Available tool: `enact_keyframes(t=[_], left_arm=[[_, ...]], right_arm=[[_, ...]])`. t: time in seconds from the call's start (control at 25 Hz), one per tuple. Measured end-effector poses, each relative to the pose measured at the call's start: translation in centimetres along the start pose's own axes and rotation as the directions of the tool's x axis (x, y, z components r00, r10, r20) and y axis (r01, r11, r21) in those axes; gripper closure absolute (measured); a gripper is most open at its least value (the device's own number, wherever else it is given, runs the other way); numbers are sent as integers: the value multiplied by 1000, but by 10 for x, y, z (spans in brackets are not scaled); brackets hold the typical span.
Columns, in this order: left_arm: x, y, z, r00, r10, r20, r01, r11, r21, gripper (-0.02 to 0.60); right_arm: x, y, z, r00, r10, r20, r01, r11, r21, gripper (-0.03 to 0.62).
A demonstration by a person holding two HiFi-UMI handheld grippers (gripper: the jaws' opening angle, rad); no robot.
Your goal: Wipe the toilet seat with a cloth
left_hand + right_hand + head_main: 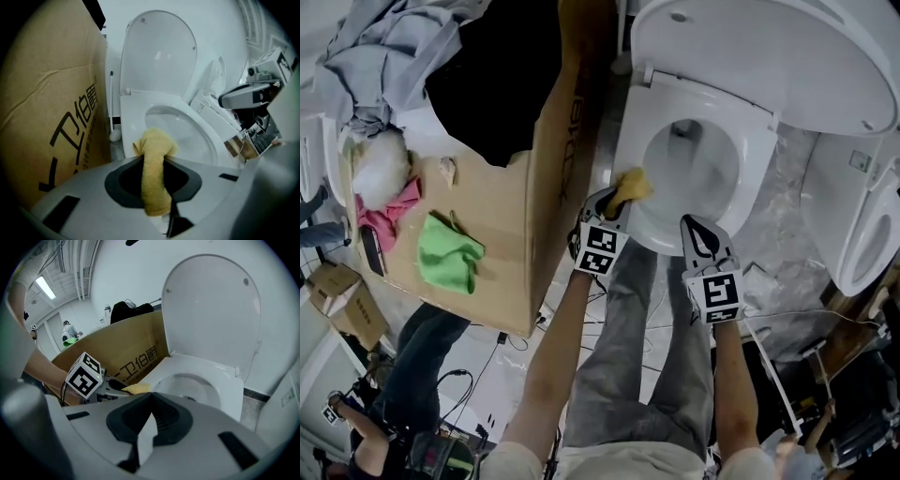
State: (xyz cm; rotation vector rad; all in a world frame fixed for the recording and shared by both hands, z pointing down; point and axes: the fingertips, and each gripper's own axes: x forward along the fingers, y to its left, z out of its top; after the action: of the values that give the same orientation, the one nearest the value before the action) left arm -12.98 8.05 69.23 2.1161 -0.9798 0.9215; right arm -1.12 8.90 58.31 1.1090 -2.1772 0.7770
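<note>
A white toilet stands in front of me, its seat (630,141) down and its lid (769,47) raised. My left gripper (614,202) is shut on a yellow cloth (630,186), which rests against the near left rim of the seat. In the left gripper view the cloth (154,168) hangs out between the jaws over the seat (133,117). My right gripper (698,230) hovers at the seat's near edge, shut, with nothing between its jaws. The right gripper view shows the seat (197,369), the lid (211,310) and the left gripper with the cloth (136,388).
A large cardboard box (516,216) stands close on the left of the toilet, with a green cloth (445,253), a pink cloth (384,211) and clothes on it. A second toilet (862,216) stands at the right. Cables lie on the floor. Another person (422,375) stands at lower left.
</note>
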Motion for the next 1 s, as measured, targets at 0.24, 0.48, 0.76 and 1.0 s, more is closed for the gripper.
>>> enact_keyframes(t=[0.24,0.48,0.76,1.0], left_arm=[[-7,-14,-15,1000,25,-9,-25,999,-37,483],[-12,-32,-31,998,55,-11,-56,995,-83,483],[-16,-49,-44,995,99,4,-97,984,-149,483],[-18,-64,-53,993,121,8,-118,978,-170,483]], right_arm=[[-9,1,-12,999,35,-6,-35,999,-18,586],[-22,0,-30,997,73,-23,-74,996,-55,586],[-37,-6,-51,994,98,-41,-101,992,-79,586],[-49,-9,-64,992,115,-49,-119,988,-96,586]])
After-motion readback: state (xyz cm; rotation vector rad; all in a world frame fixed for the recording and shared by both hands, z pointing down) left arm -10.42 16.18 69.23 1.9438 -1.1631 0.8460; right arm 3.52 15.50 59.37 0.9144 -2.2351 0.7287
